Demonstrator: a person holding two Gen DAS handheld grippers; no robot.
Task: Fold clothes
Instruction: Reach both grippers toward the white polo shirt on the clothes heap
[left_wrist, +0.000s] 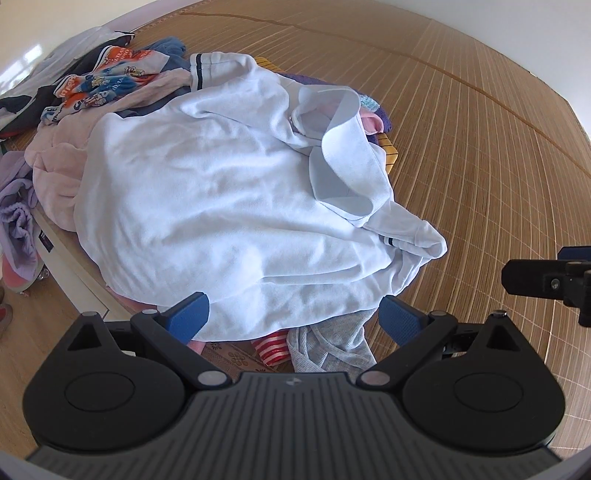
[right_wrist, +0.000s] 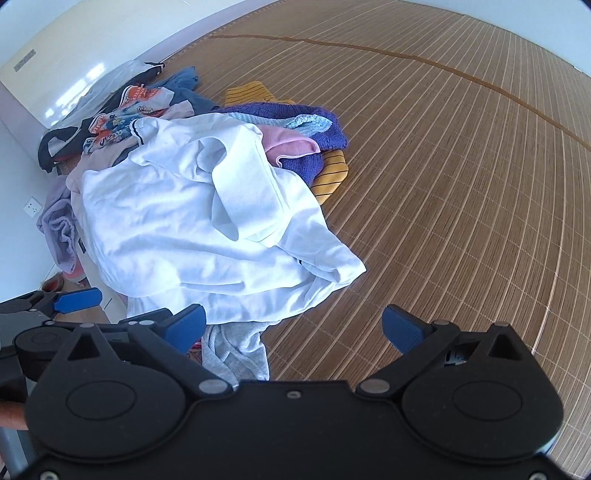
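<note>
While both grippers gape, white shirt (left_wrist: 221, 192) tops the clothes pile (right_wrist: 288, 122)

Soft matt white cloth shirt (left_wrist: 221, 206), ribbed woven bamboo mat (left_wrist: 480, 147), knitted purple sweater (right_wrist: 325, 125)

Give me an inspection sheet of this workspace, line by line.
Surface: bamboo mat, mostly bare to the right.
Job's things: white shirt crumpled on top of the clothes pile, unfolded.
Clutter: grey garment and red-striped cloth poke out at the near edge.
Grippers: left gripper and right gripper both open, holding nothing.
Cables: nothing seen.
Surroundings: white wall with a socket.
</note>
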